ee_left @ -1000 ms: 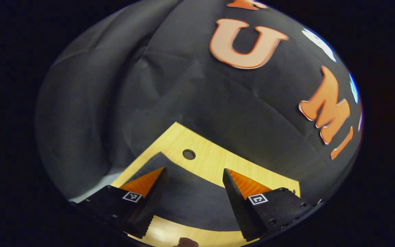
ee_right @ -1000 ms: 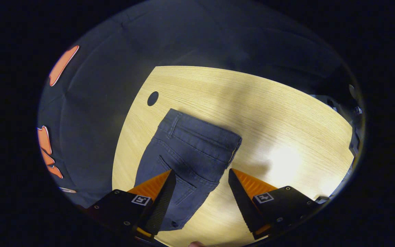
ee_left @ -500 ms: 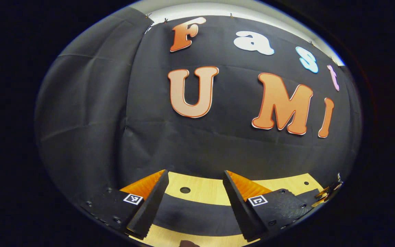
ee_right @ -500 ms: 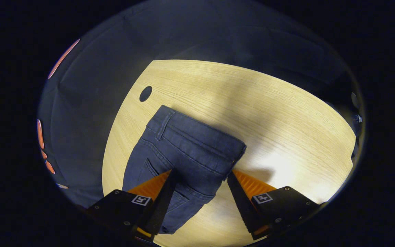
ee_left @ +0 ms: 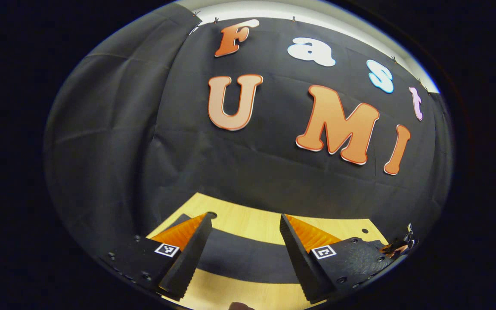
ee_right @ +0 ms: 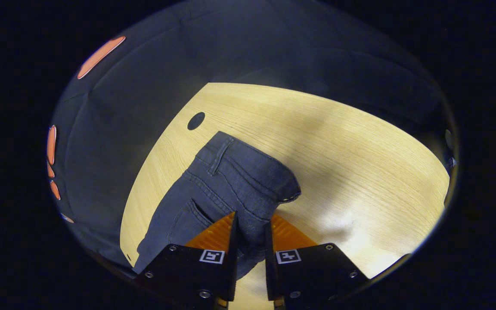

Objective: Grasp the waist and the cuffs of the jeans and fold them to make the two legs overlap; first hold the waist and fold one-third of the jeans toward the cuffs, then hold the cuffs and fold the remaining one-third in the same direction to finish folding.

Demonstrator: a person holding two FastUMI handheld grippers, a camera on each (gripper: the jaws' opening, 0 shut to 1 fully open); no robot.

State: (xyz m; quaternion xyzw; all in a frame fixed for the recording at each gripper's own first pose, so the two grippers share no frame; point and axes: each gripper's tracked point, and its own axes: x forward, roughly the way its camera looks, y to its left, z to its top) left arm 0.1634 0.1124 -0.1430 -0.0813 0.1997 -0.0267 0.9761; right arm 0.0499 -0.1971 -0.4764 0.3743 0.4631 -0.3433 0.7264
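The right gripper (ee_right: 250, 224) has its fingers (ee_right: 232, 232) drawn narrow, both pressing on a bunched fold of the dark blue denim jeans (ee_right: 226, 185) near the waist. Ahead of those fingers the waistband, with its belt loop, runs across at a slant; its right-hand corner curls up off the pale wood-grain surface (ee_right: 360, 172). The rest of the jeans trails back and to the left of the fingers toward the surface's near-left edge. Beyond the waistband sits a round dark hole (ee_right: 196, 121) in the surface, close to the far-left edge. To the right of the fingers lies a broad stretch of bare wood.

The left gripper (ee_left: 243, 226) has its fingers (ee_left: 196, 245) spread wide, holding nothing, above a dark band of the jeans (ee_left: 239, 258) that crosses between them. Past the fingertips a narrow strip of the same surface (ee_left: 252, 219) ends at its far edge against the hanging black cloth wall (ee_left: 114, 150).
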